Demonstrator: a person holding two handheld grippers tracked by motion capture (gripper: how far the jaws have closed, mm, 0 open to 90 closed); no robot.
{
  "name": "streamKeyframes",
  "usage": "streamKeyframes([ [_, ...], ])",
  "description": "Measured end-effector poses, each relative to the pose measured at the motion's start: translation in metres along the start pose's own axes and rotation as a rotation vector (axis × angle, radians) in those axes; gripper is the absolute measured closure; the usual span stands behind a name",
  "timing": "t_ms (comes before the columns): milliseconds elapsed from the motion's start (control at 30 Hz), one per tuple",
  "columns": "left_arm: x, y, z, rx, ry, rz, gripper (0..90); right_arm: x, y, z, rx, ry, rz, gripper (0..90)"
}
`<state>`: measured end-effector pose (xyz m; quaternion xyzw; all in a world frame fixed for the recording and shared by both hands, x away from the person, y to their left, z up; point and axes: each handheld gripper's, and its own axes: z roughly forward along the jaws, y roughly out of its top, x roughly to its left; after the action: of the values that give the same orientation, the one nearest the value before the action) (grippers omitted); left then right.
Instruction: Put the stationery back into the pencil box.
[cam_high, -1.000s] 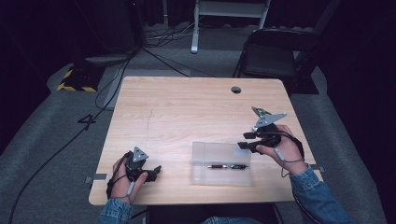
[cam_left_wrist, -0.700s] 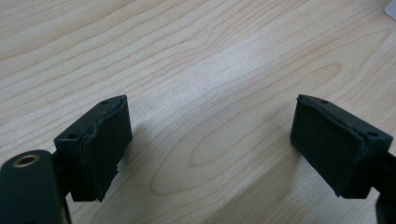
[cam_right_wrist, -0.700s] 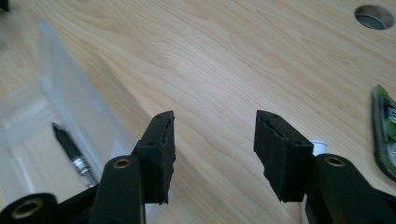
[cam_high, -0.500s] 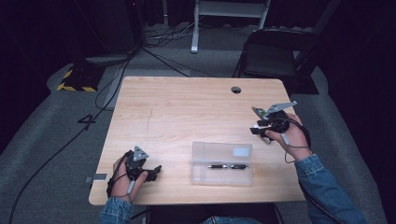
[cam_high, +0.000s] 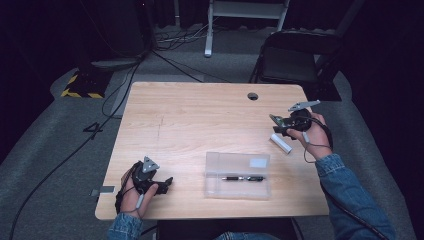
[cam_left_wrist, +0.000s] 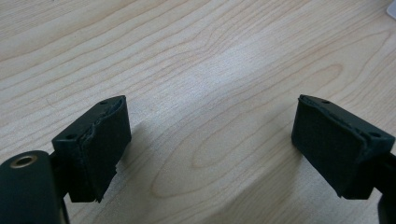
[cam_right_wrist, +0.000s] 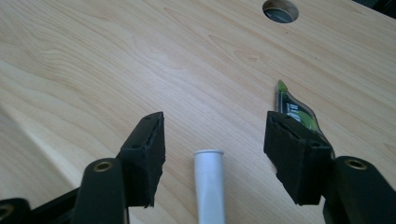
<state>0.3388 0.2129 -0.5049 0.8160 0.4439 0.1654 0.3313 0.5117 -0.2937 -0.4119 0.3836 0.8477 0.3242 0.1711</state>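
From the high view, the left tongs (cam_high: 167, 181) rested on the wooden tabletop (cam_high: 200, 120) near its front left corner, held in the person's left hand (cam_high: 134, 192), while the right tongs (cam_high: 274, 120) hung over the right side in the right hand (cam_high: 314, 135), just beside a white tube (cam_high: 281, 143) lying on the wood. A clear plastic case (cam_high: 238, 175) sat near the front edge between the hands, with a dark pen (cam_high: 242, 178) inside. A cable hole (cam_high: 253, 96) marked the far side. In the left gripper view, the left tongs (cam_left_wrist: 210, 144) stood spread wide over bare tabletop (cam_left_wrist: 196, 56), pinching nothing. In the right gripper view, the right tongs (cam_right_wrist: 215, 151) were spread too, with the white tube (cam_right_wrist: 209, 186) lying between the jaws but touching neither, and a green packet (cam_right_wrist: 294, 109) just past the right-hand jaw.
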Motion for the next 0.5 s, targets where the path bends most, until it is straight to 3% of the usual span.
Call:
streamKeyframes([
  [267,0.001,0.000,0.000,-0.005,0.015,-0.012,12.3,-0.028,0.006,0.024,0.027,-0.033,0.037,38.1],
  [500,0.001,0.000,0.000,-0.004,0.016,-0.016,12.3,-0.043,0.008,0.043,0.049,-0.048,0.051,35.5],
])
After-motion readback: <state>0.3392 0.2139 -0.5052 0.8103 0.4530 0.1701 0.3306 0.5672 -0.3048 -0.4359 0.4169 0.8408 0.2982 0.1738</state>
